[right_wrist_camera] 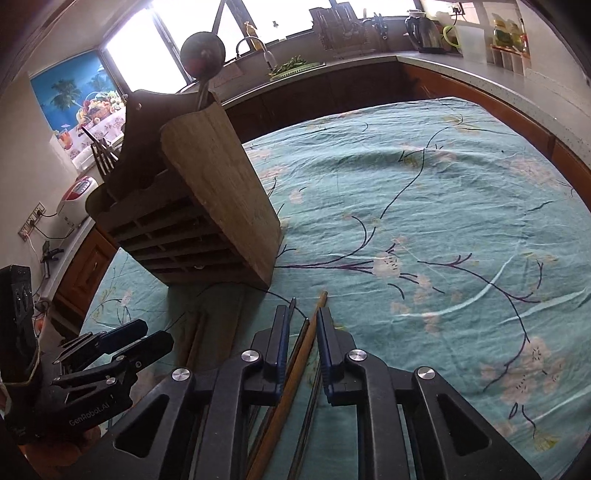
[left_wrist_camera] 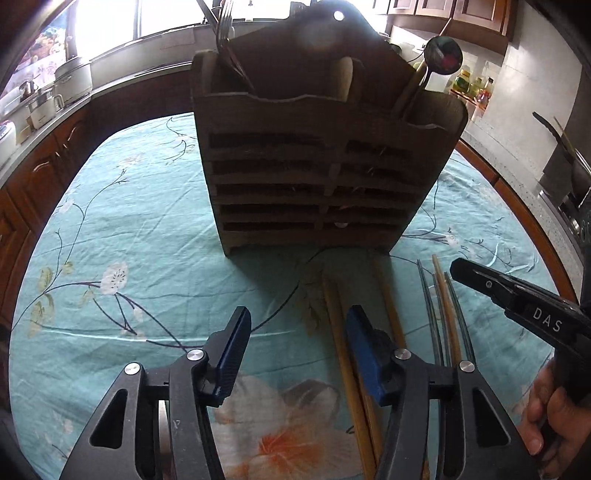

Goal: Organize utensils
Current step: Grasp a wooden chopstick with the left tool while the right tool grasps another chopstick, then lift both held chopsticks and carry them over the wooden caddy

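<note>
**Two grippers come down on the chopsticks in front of the wooden holder**

A tall brown wooden utensil holder [left_wrist_camera: 325, 155] with slots in its front stands on the table, which is covered by a teal cloth with flowers and thin dark branches [left_wrist_camera: 122, 236]. Metal forks [right_wrist_camera: 103, 157] stick up from one pocket of the holder, a pale wooden handle [left_wrist_camera: 345, 79] from the middle one, and a round dark ladle [left_wrist_camera: 442, 55] from another. Kitchen counters with pots [left_wrist_camera: 72, 79], a sink tap [right_wrist_camera: 255, 46] and a kettle [right_wrist_camera: 424, 31] run around the table, well apart from it.

Just in front of the holder lie two bunches of chopsticks, pointing at it. The light wooden chopsticks [left_wrist_camera: 341, 332] lie under the left gripper [left_wrist_camera: 295, 350]. Its jaws stand half open. The right blue pad sits over the sticks and the left pad is out over bare cloth, so nothing is pinched.

The thin grey and tan chopsticks [left_wrist_camera: 439, 314] lie just beside them. The right gripper [right_wrist_camera: 303, 347] is over these. Its jaws are nearly closed, with a brown wooden stick [right_wrist_camera: 295, 365] and a dark thin stick [right_wrist_camera: 301, 334] between the pads. I cannot tell if the pads press on them. A hand [left_wrist_camera: 550, 413] holds this gripper's handle.
</note>
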Demonstrator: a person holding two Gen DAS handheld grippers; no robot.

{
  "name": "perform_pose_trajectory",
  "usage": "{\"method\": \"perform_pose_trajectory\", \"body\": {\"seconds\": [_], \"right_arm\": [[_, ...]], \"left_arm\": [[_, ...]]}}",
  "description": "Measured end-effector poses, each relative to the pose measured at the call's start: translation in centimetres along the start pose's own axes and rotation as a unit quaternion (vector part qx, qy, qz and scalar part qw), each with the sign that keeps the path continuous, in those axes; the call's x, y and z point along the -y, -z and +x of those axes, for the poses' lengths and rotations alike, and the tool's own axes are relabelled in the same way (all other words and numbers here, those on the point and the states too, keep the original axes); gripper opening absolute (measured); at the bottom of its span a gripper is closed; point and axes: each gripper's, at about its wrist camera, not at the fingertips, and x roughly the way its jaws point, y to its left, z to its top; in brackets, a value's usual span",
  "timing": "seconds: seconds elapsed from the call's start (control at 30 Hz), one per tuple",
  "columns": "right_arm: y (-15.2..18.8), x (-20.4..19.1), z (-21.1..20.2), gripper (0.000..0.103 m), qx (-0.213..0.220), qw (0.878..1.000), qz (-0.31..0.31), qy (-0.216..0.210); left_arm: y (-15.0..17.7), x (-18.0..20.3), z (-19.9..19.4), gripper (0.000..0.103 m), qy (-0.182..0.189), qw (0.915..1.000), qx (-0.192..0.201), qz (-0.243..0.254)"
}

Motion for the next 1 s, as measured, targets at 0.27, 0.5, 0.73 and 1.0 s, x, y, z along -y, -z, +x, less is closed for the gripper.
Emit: {"method": "perform_pose_trajectory", "body": {"seconds": [0.27, 0.5, 0.73, 1.0], "right_arm": [[-0.4, -0.4, 1.6, 0.01, -0.017, 0.999, -0.028, 0.022], [-0.5, -1.2, 2.2, 0.009, -0.021, 0.997, -0.058, 0.042], [-0.4, -0.2, 1.0, 0.005, -0.011, 1.0, -0.012, -0.003], [-0.1, -0.8, -4.4, 0.005, 0.039, 0.998, 0.008, -0.043]], "left_arm": [[-0.5, 0.5, 2.5, 0.038, 0.006, 0.9998, -0.015, 0.014], [-0.3, 2.4, 3.5, 0.036, -0.023, 0.9977, -0.012, 0.063], [-0.2, 1.6, 3.7, 0.006, 0.007, 0.9989, -0.011, 0.044], [0.9, 0.4, 0.6, 0.004, 0.044, 0.9988, 0.02, 0.01]]}}
